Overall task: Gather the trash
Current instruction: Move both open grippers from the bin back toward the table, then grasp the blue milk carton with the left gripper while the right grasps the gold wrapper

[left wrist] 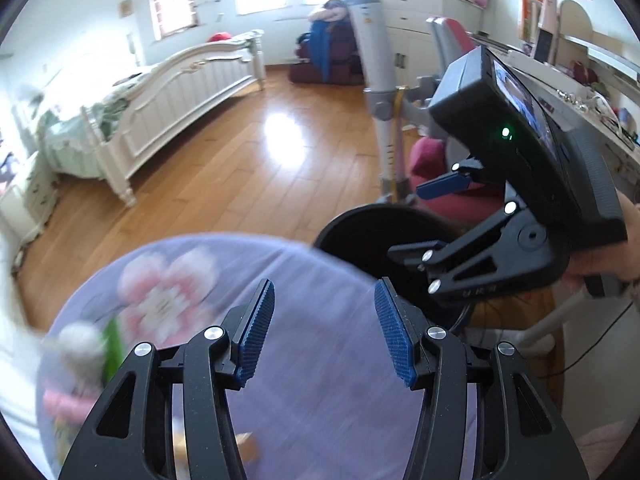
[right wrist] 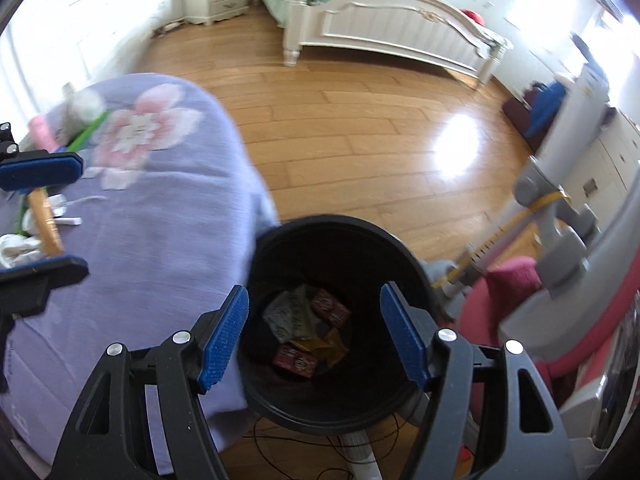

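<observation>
A black trash bin (right wrist: 332,396) stands on the wood floor beside a table under a purple flowered cloth (right wrist: 160,216). Inside the bin lie red snack packets (right wrist: 331,309), a yellow wrapper and white paper. My right gripper (right wrist: 314,334) is open and empty, right above the bin's mouth. My left gripper (left wrist: 325,330) is open and empty above the purple cloth (left wrist: 312,360). Trash lies at the cloth's left end: a white crumpled tissue (left wrist: 80,344), a green piece (left wrist: 112,344), pink and orange items, all blurred. The bin (left wrist: 360,236) and the right gripper (left wrist: 440,216) show in the left wrist view.
A white bed (left wrist: 168,100) stands across the floor. A grey stand (left wrist: 380,92), a red chair (left wrist: 436,168) and a white desk (left wrist: 600,92) crowd the right side. Black cables (right wrist: 320,452) and a white pole lie under the bin.
</observation>
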`<state>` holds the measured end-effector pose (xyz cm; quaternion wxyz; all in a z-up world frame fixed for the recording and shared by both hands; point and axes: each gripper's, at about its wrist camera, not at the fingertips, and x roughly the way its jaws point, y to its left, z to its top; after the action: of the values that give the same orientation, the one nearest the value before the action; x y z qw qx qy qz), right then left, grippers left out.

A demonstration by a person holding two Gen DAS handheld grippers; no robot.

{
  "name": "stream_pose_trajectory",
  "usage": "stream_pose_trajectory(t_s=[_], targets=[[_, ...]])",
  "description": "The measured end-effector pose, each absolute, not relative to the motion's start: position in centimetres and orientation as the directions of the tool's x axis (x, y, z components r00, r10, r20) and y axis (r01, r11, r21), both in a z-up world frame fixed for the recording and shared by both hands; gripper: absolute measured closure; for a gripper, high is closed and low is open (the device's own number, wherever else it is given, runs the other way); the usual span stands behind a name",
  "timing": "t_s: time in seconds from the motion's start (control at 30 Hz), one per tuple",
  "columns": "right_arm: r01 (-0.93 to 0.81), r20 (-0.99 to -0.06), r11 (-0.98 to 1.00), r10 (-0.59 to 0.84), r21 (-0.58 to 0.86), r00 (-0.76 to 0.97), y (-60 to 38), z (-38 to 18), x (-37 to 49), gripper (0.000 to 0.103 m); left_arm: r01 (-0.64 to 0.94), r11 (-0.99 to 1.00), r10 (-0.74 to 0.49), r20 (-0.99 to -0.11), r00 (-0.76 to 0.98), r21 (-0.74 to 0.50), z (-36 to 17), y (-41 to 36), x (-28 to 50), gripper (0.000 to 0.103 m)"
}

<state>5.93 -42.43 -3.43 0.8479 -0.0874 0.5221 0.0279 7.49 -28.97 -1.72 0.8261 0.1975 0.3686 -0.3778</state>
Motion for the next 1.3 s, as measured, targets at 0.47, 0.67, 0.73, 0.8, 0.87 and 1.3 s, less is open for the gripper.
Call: stream_pose_trajectory(t_s=[0.47,0.67,0.73,0.8,0.87,1.3], targets=[[-0.475,-0.893,0.878,0.17,-0.054,0.416,-25.8,-2.7,6.9,0.037,0.506,0.851,-0.208,-0.797,0.567,0.138,-2.3,-6.8,7.3,0.05],[-0.544,-0.908,0.839,0.218,-0.013,0.357,-21.5,-3.0,8.0,0.054,0.431,0.886,-0.123,-0.813,0.569,0.168,-3.2,-0.3,9.3,0.05],[-0.556,-0.915,0.831,0.223,-0.002,0.336,-20.8,-3.5,8.4,0.057,0.428,0.888,-0.113,-0.821,0.559,0.169,-3.6,0.7,10.1,0.05],[-0.563,-0.92,0.826,0.22,0.0,0.323,-20.2,-3.9,8.6,0.058,0.431,0.888,-0.117,-0.829,0.546,0.159,-4.1,1.5,10.9,0.05],[-0.569,-0.927,0.822,0.219,0.007,0.305,-19.8,-4.3,8.9,0.058,0.435,0.888,-0.119,-0.836,0.536,0.152,-4.6,1.9,11.7,0.05],[-0.573,-0.948,0.819,0.202,0.027,0.244,-19.2,-6.1,9.9,0.075,0.425,0.888,-0.095,-0.833,0.545,0.177,-6.2,1.9,16.1,0.032]])
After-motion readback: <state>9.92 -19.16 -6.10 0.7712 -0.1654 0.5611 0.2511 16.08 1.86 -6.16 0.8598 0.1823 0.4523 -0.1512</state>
